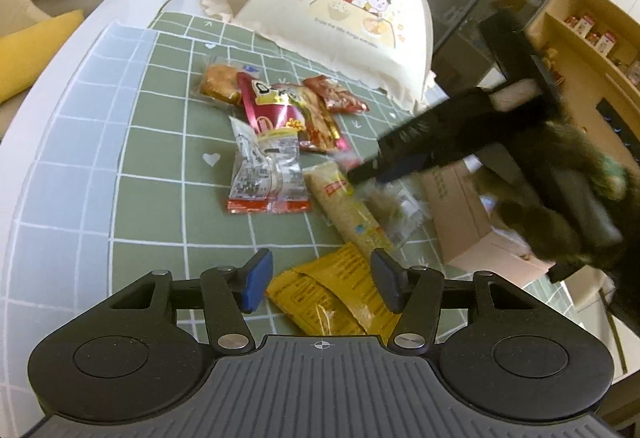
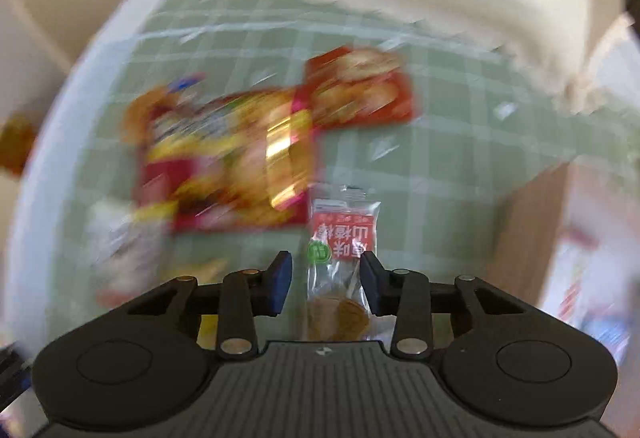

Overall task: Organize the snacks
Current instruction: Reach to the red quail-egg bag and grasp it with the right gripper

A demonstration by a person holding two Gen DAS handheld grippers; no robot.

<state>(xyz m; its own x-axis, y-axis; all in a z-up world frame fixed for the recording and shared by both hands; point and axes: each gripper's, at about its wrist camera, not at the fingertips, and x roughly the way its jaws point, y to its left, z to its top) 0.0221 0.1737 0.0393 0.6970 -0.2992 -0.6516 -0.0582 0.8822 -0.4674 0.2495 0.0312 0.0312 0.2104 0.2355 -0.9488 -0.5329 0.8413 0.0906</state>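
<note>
Several snack packets lie on a green grid mat (image 1: pixel 160 158). My left gripper (image 1: pixel 322 282) is open and hovers over two yellow packets (image 1: pixel 332 294), without touching them. My right gripper (image 1: pixel 360 172) reaches in from the right, held by a furry-sleeved hand, above a long pale packet (image 1: pixel 348 210). In the right wrist view, a clear packet with a red label (image 2: pixel 344 238) hangs between the open jaws of the right gripper (image 2: pixel 326 282). It lies against the right pad, with a gap to the left pad. The rest of that view is motion-blurred.
A cardboard box (image 1: pixel 472 222) stands at the mat's right edge. A cream food cover (image 1: pixel 340 22) with a cartoon fills the back. On the mat lie a magenta packet (image 1: pixel 276 106), a red packet (image 1: pixel 336 94) and a clear packet with red ends (image 1: pixel 264 174).
</note>
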